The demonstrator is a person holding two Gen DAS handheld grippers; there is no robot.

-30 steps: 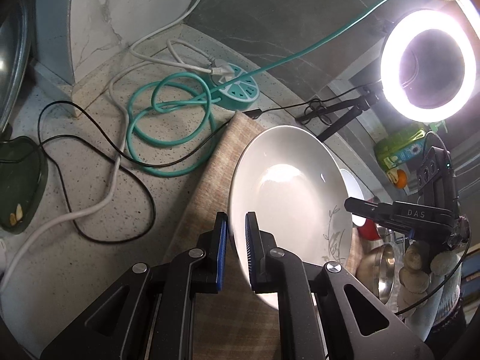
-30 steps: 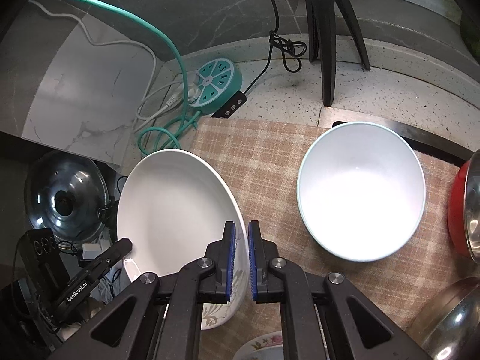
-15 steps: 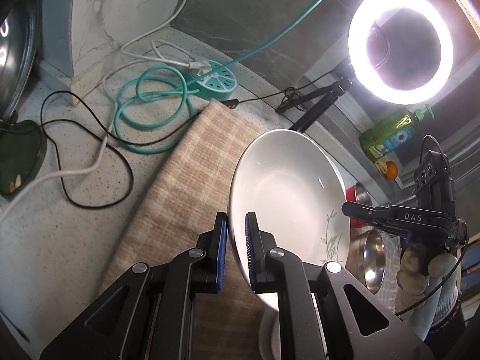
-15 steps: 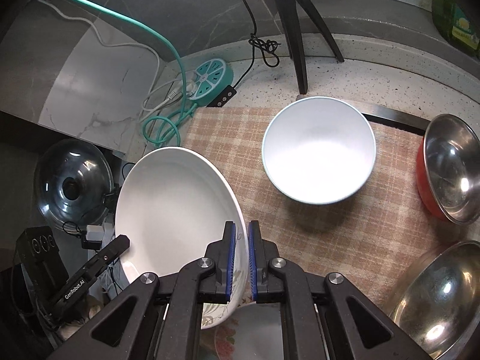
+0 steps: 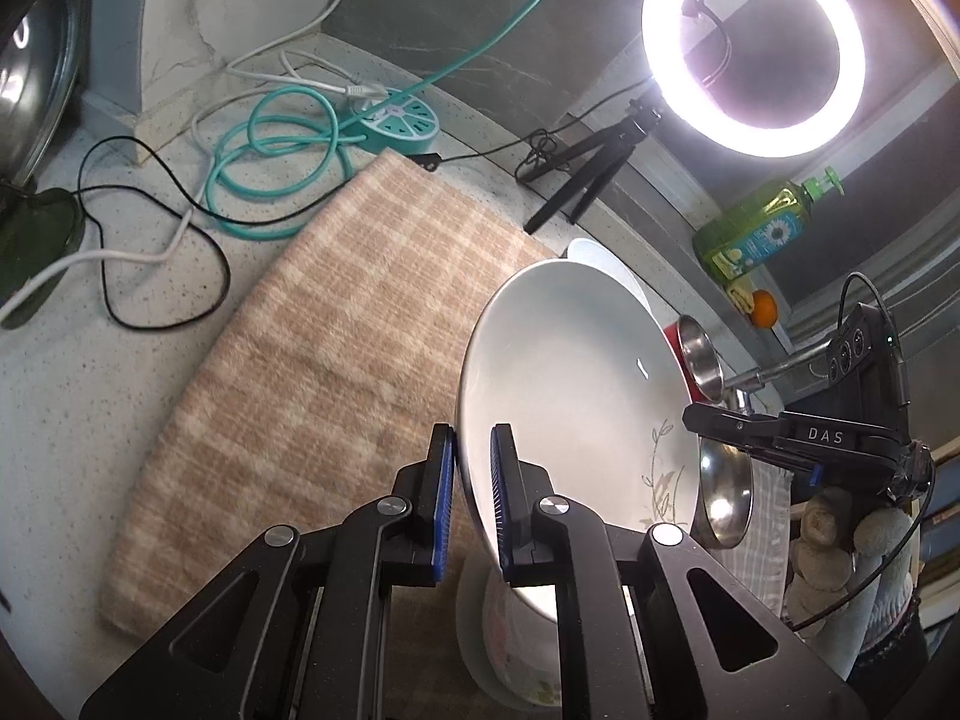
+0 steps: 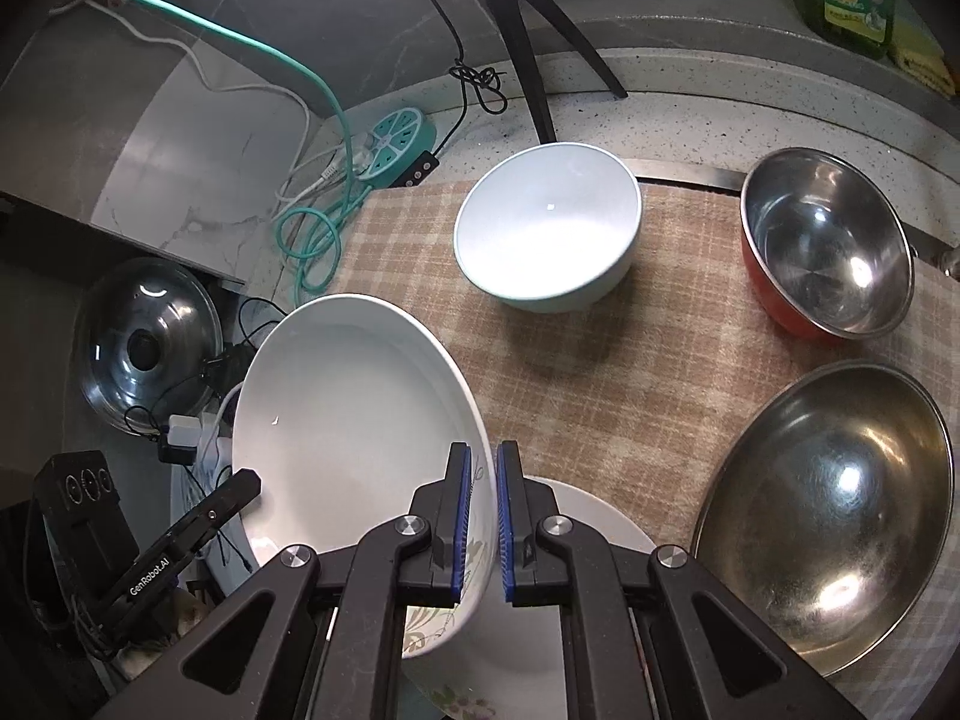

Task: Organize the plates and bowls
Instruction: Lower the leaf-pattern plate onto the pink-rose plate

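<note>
STEP: carrying white plate point(image 5: 570, 396) | GRIP: left gripper point(image 5: 471, 504), right gripper point(image 6: 482, 525) clamped on opposite rims | POSITION: aloft above floral plate point(image 6: 576, 618) on surface | ADVICE: keep level, lower evenly, release together.

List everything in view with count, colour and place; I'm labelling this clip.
deep plate: 1, white, leaf print, held in the air by both grippers
flat plate: 1, white, floral, beneath it
ceramic bowl: 1, pale blue, on cloth
steel bowls: 2, one with red outside, at the right
checked cloth: 1, beige, on counter
power strip: 1, teal, behind the cloth
ring light: 1, lit
left gripper: shut on plate rim
right gripper: shut on opposite rim
</note>
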